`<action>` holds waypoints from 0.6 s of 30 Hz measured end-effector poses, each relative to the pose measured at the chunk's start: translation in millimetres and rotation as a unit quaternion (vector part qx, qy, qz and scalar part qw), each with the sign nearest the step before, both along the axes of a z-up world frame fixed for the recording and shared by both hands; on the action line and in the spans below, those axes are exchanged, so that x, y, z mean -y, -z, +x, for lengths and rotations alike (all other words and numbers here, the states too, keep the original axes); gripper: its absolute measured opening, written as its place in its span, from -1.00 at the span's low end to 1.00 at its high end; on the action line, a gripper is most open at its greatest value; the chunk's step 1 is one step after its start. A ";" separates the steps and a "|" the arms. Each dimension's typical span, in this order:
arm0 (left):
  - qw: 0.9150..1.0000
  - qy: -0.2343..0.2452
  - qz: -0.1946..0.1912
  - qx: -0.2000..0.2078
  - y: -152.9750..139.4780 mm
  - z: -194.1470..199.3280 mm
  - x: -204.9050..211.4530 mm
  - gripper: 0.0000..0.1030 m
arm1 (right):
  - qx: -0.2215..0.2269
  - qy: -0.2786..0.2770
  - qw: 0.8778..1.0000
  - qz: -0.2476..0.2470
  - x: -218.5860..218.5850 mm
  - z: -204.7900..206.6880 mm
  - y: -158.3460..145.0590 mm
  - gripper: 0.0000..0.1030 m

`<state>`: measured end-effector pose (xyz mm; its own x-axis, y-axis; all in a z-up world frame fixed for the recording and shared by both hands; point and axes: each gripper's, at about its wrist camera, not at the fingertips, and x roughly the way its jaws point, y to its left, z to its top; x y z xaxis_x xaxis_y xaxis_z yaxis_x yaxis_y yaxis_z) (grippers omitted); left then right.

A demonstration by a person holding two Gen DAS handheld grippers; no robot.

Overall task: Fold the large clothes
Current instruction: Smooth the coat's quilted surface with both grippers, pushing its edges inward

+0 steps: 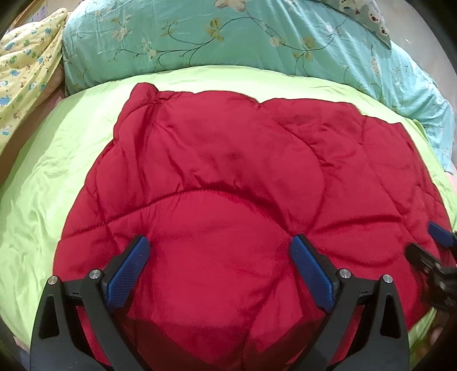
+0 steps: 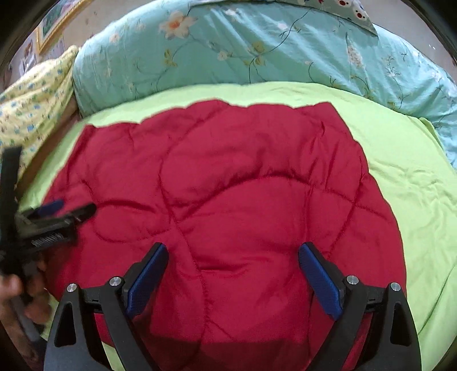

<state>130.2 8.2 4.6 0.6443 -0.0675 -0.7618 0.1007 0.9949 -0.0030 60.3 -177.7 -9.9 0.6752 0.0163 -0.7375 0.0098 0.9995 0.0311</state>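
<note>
A red quilted padded garment (image 1: 228,177) lies spread on a light green bed sheet (image 1: 57,171); it also fills the right wrist view (image 2: 228,194). My left gripper (image 1: 220,242) is open and empty, hovering over the garment's near part. My right gripper (image 2: 232,251) is open and empty, also over the near part. The right gripper shows at the right edge of the left wrist view (image 1: 428,245). The left gripper shows at the left edge of the right wrist view (image 2: 71,208). The garment's near hem is hidden under the grippers.
A teal floral quilt (image 1: 228,37) is bunched along the far side of the bed. A yellow printed blanket (image 1: 25,71) lies at the far left. The green sheet (image 2: 414,185) is bare to the right of the garment. A framed picture (image 2: 54,22) hangs on the wall.
</note>
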 end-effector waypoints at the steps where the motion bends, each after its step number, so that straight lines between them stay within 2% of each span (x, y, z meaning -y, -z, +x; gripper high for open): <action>1: 1.000 0.004 -0.003 0.003 -2.8 -7.0 -0.6 0.94 | 0.000 0.000 1.000 0.001 1.3 1.4 1.6 0.88; 5: 1.000 0.016 -0.017 0.007 -9.0 -38.1 -6.2 0.94 | 0.002 0.001 1.000 0.004 4.1 1.2 4.9 0.91; 8: 1.000 0.017 -0.011 0.003 -7.0 -49.8 -8.5 0.94 | 0.004 0.001 1.000 0.004 3.9 0.4 5.8 0.91; 12: 1.000 0.014 -0.008 -0.010 1.8 -44.4 -9.8 0.96 | 0.009 0.003 1.000 0.015 2.3 -7.2 -2.6 0.90; 16: 1.000 0.012 0.003 -0.006 3.9 -45.3 -3.7 0.99 | 0.034 -0.005 0.999 0.019 1.0 -31.8 -19.6 0.87; 18: 1.000 0.011 0.008 -0.004 5.5 -46.1 -1.6 1.00 | 0.023 -0.001 1.000 0.013 4.2 -35.1 -14.1 0.88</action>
